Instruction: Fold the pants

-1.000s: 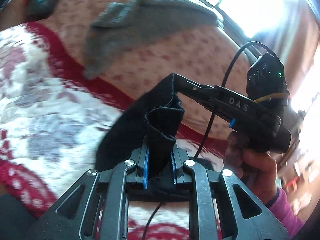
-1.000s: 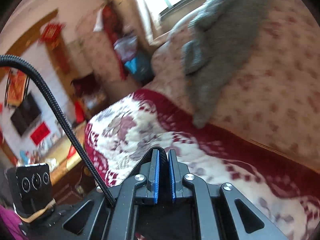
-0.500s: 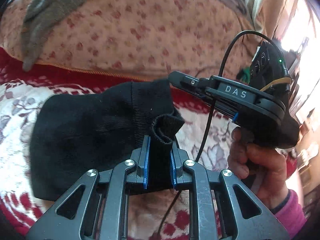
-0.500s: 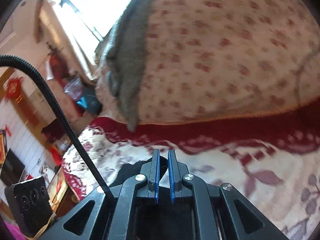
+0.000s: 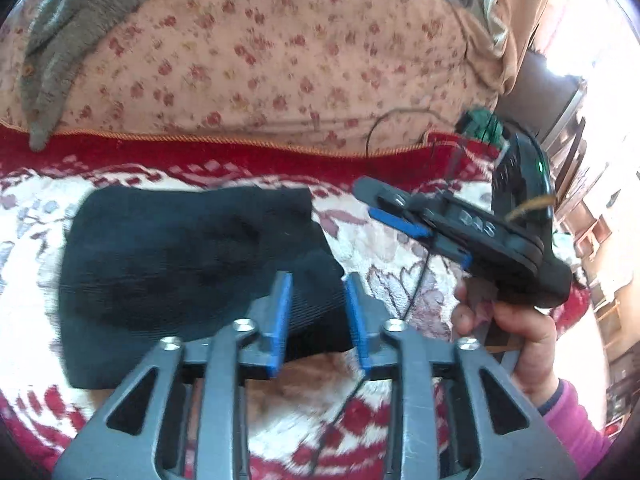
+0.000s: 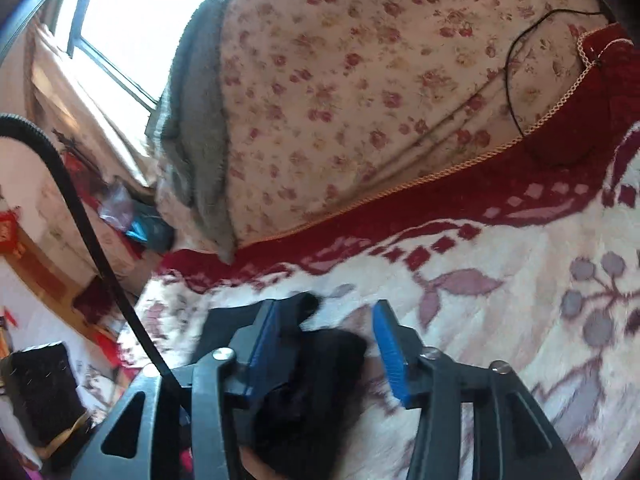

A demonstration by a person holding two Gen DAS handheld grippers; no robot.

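With both sets of jaws just opened and the folded black pants lying free between them, lift the left gripper and right gripper straight off without snagging the fabric on the blanket.

red-and-white blanket | floral quilt | grey towel | window

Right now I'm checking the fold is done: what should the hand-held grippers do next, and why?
Probably draw both back. The black pants lie folded on the blanket, and the left hand-held gripper and right hand-held gripper have just been opening, pads clear of the cloth.
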